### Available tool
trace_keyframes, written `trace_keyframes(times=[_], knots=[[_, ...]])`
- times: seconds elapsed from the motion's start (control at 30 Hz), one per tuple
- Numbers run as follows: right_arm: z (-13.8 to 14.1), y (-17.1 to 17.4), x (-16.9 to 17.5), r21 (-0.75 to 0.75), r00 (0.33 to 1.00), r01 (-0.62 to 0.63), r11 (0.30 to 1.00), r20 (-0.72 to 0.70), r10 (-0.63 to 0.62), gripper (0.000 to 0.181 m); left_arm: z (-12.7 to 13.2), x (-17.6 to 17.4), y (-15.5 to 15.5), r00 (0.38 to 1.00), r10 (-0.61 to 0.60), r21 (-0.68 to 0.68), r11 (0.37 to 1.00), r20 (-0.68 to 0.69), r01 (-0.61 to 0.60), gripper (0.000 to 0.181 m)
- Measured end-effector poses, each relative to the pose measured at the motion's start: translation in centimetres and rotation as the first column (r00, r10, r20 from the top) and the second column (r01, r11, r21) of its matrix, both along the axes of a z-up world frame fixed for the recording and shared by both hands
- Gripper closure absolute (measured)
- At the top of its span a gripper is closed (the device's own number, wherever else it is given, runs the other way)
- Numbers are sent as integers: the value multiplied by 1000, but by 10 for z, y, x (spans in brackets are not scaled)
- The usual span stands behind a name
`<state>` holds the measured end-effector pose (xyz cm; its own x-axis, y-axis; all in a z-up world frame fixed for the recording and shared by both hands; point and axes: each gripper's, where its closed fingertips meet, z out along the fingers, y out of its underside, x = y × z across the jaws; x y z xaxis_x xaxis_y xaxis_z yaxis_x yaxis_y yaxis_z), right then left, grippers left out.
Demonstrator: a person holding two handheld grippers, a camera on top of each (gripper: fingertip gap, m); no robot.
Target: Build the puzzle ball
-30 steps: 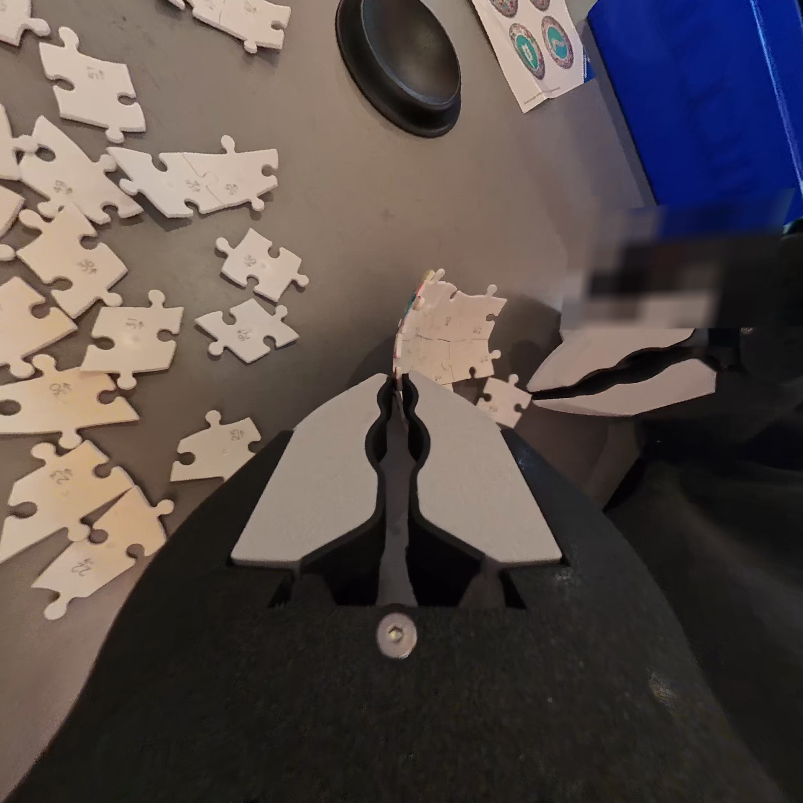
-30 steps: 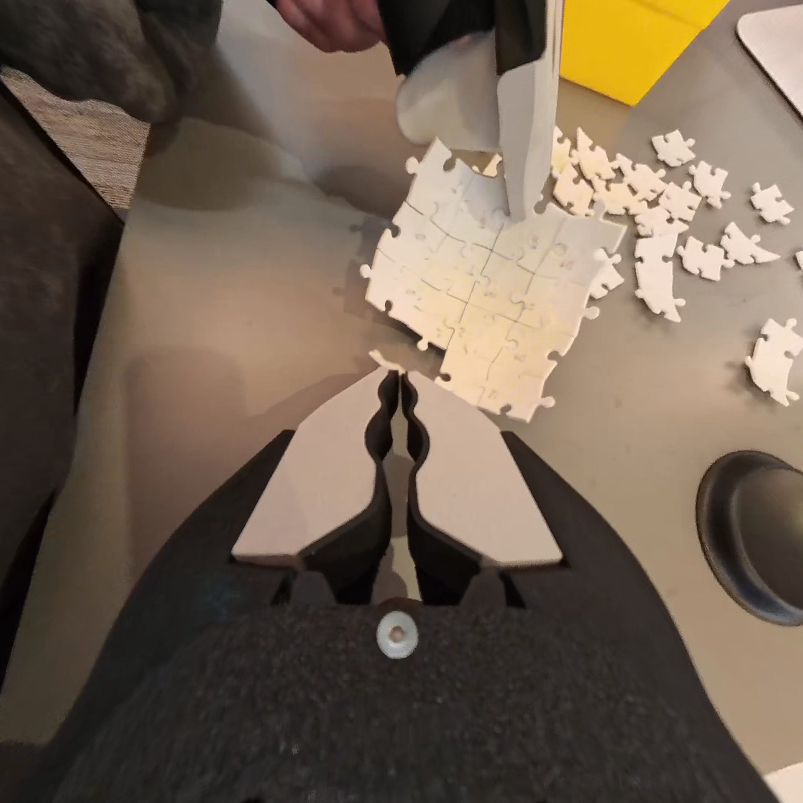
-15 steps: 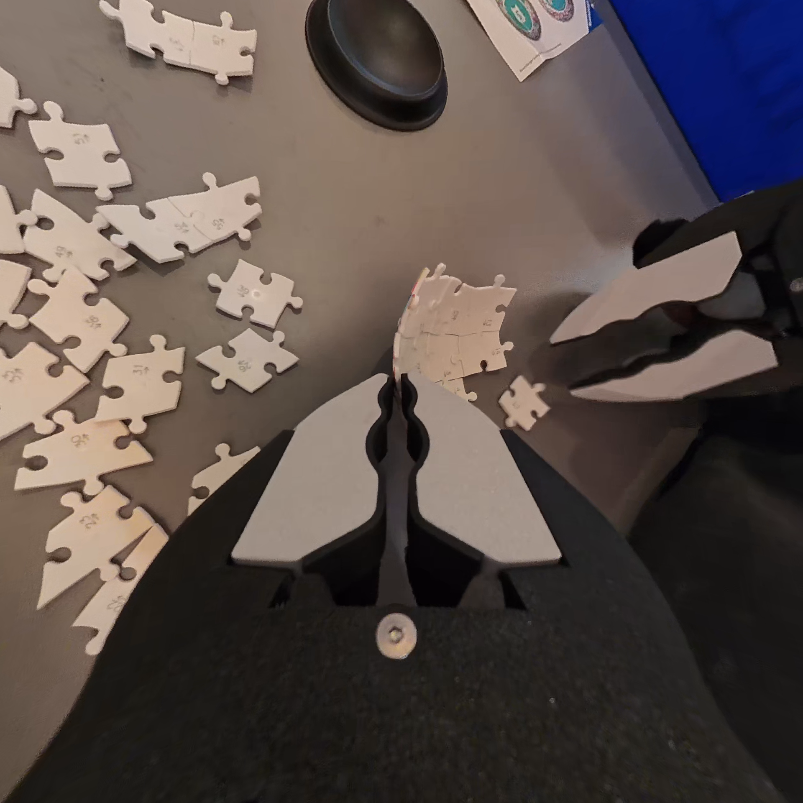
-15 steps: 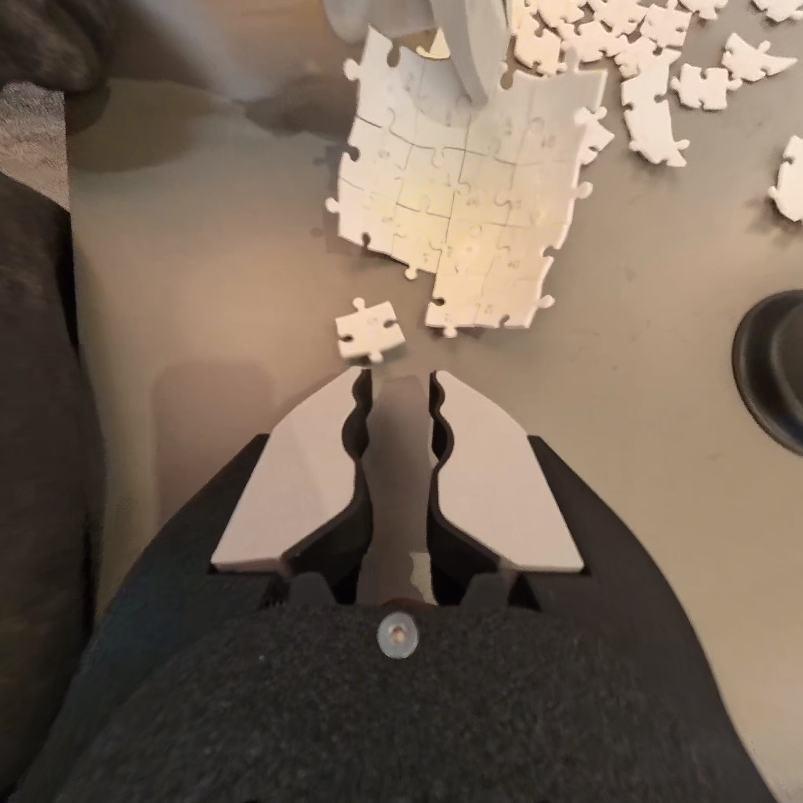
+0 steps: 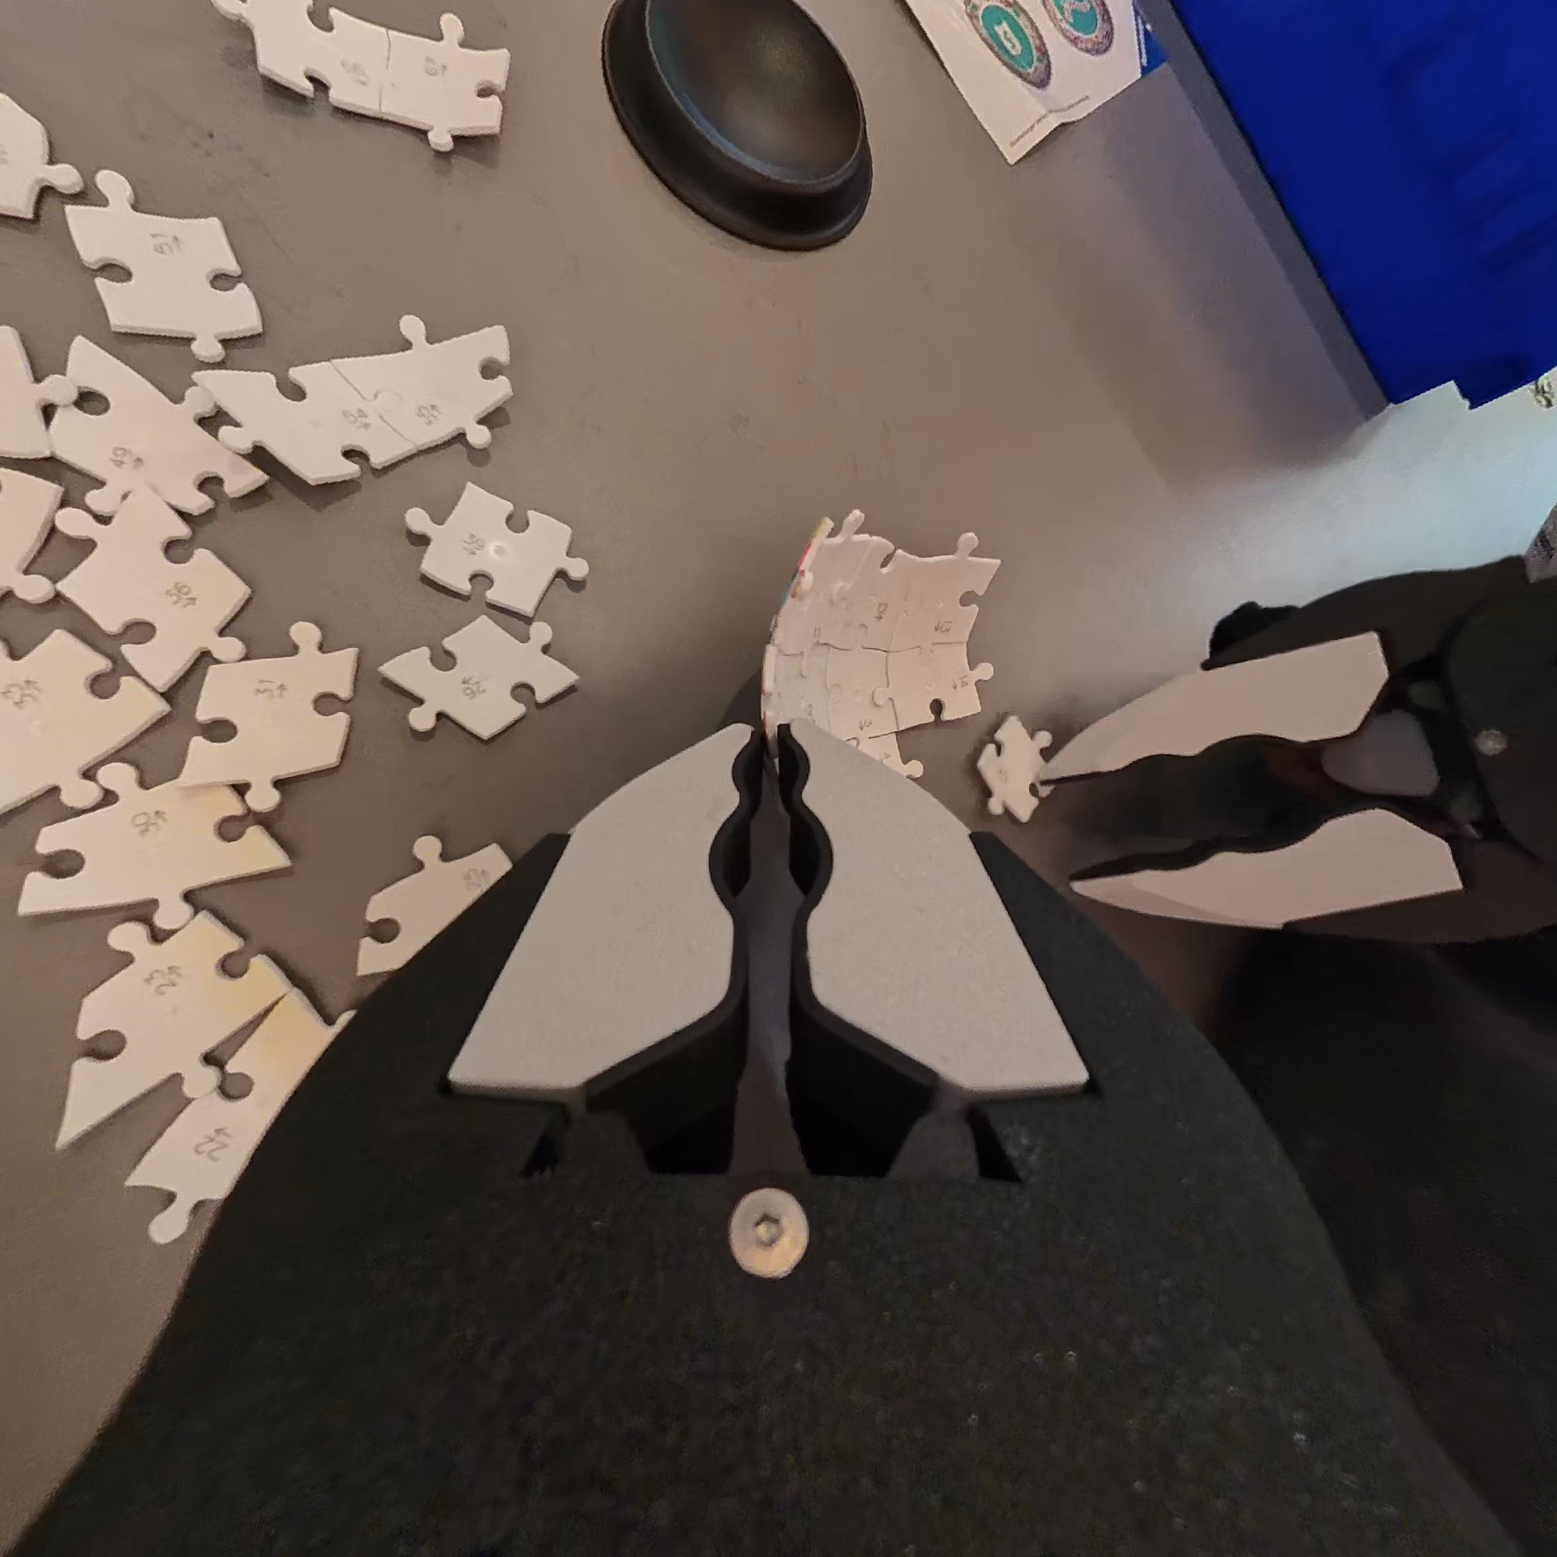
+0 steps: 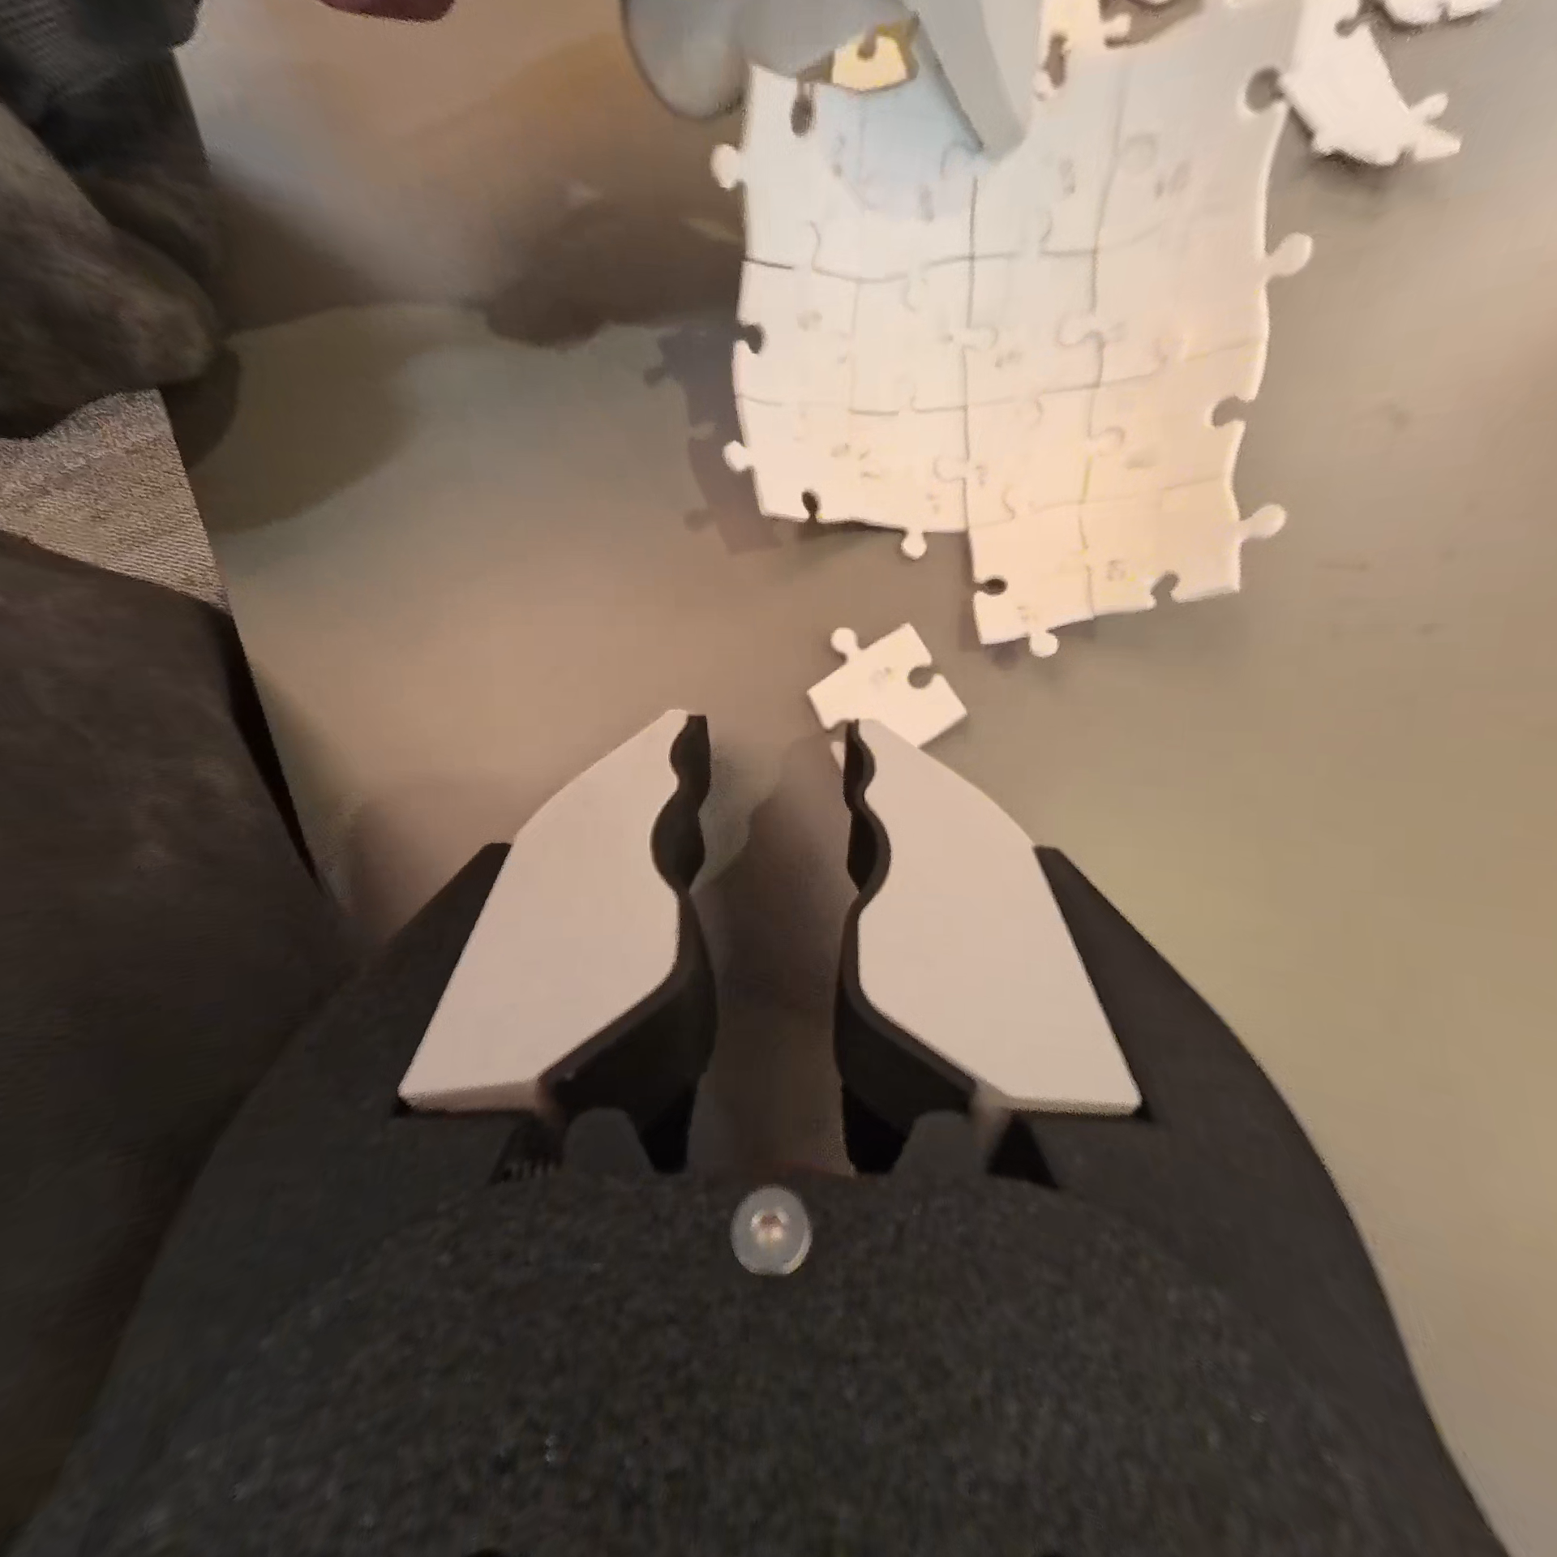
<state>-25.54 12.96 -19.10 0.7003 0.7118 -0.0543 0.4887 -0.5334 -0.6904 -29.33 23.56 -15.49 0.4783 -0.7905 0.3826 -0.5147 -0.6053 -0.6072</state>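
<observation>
Table (image 5: pixel 969 354), grey, takes up most of both views. Blue box (image 5: pixel 1390 168) at its far right corner shows only in the left wrist view, as does the printed paper sheet (image 5: pixel 1045 76) beside it and the black round dish (image 5: pixel 741 118) set into the tabletop. Dark fabric (image 6: pixel 101 674) along the left edge shows only in the right wrist view.

Assembled panel (image 6: pixel 1003 371) of joined white pieces: right wrist view gives it nearly face-on, curved, several rows, held up off the table. Left wrist view gives the same panel (image 5: pixel 885 649) nearly edge-on, with a sliver of coloured print on its outer face that the other view hides.

Left gripper (image 5: pixel 771 737): fingers pressed together on the panel's near edge, pinching it. In the right wrist view it comes in from the top, gripping the panel's upper part.

Right gripper (image 6: pixel 775 737): fingers spread, nothing between them. Left wrist view shows it (image 5: pixel 1053 834) coming in from the right, low over the table.

Loose pieces (image 5: pixel 168 640), white side up, scattered well to the left; only a few (image 6: pixel 1365 109) edge into the right wrist view.

Single piece (image 6: pixel 885 687) flat on the table just below the panel, one fingertip (image 6: pixel 876 758) of the right gripper touching or overlapping its edge; cannot tell which. Left wrist view shows that piece (image 5: pixel 1011 767) at the tip of the upper finger.
</observation>
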Motion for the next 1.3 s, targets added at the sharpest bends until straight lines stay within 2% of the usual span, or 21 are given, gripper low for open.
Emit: trace_keyframes(times=[0.27, 0.4, 0.6, 0.73, 0.93, 1.07, 1.3], knots=[[7, 5, 10, 42, 1000, 5, 999, 8, -6, 152, 0, -1, 0, 1000, 4, 0, 1000, 0, -4, 179], [-2, 5, 9, 4, 1000, -2, 1000, 13, 2, 153, -1, 0, 0, 1000, 2, 3, 1000, -5, -2, 179], [-1, 3, 7, 14, 1000, -19, 1000, 20, 19, 154, -1, -1, 0, 1000, 6, 5, 1000, -9, -6, 179], [15, 10, 9, 64, 1000, -23, 998, -11, 23, 153, -1, -2, 1, 1000, 8, 6, 1000, -9, -8, 179], [7, 19, 21, 109, 985, -166, 980, 74, 159, 148, -1, -1, 0, 1000, 2, 6, 1000, -12, -2, 179], [11, 10, 16, 125, 935, -355, 927, 32, 353, 151, -1, -1, -1, 1000, 3, 9, 1000, -14, -2, 179], [4, 19, 25, 120, 895, -445, 887, 82, 438, 151, -1, -1, 0, 1000, 4, 11, 1000, -17, -4, 179]])
